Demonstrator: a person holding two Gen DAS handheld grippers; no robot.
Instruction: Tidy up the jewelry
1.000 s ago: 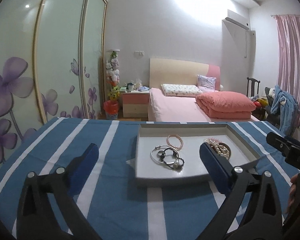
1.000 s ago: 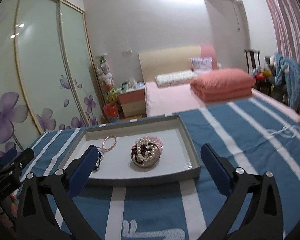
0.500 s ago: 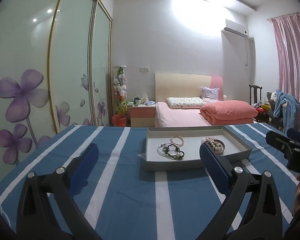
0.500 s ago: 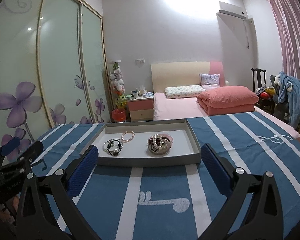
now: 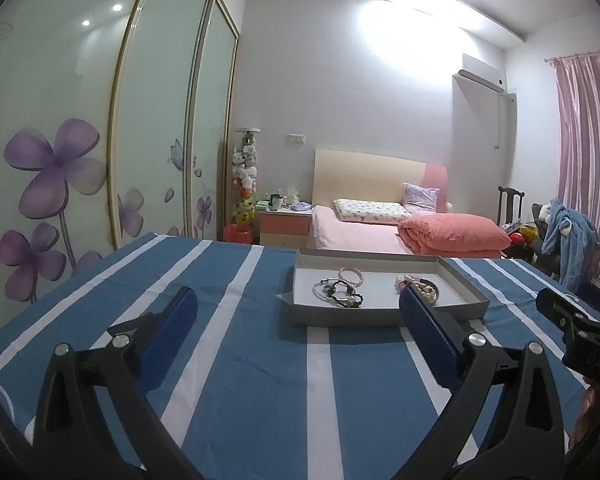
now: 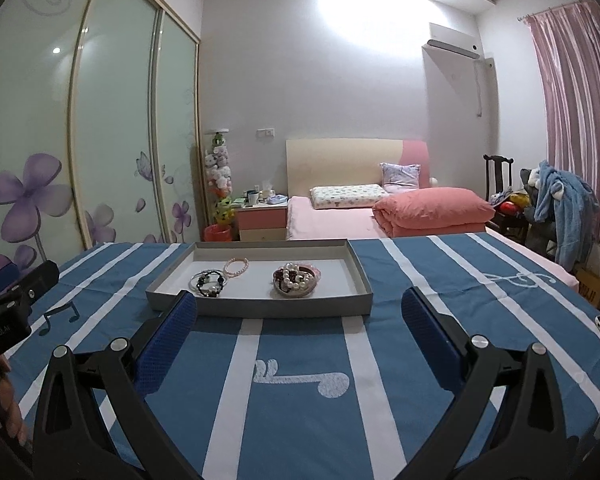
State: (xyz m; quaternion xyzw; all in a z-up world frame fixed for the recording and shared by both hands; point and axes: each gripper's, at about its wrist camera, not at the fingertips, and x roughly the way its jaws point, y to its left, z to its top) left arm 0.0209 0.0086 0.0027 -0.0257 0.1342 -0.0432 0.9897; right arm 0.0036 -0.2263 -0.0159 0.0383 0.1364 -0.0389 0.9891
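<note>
A shallow grey tray lies on the blue striped cloth. In it are a pink bead bracelet, a silver bangle with dark beaded bracelets and a small dish heaped with pearl strands. My left gripper is open and empty, well short of the tray's near wall. My right gripper is open and empty too, just in front of the tray. Each gripper's body shows at the edge of the other's view.
The blue cloth with white stripes covers the whole work surface. Behind it stand a pink bed, a nightstand, sliding wardrobe doors with purple flowers, and a chair with blue clothing on the right.
Both grippers have pulled back and up from the tray, which now looks smaller and farther off. The jewelry has not moved and both grippers stay open.
</note>
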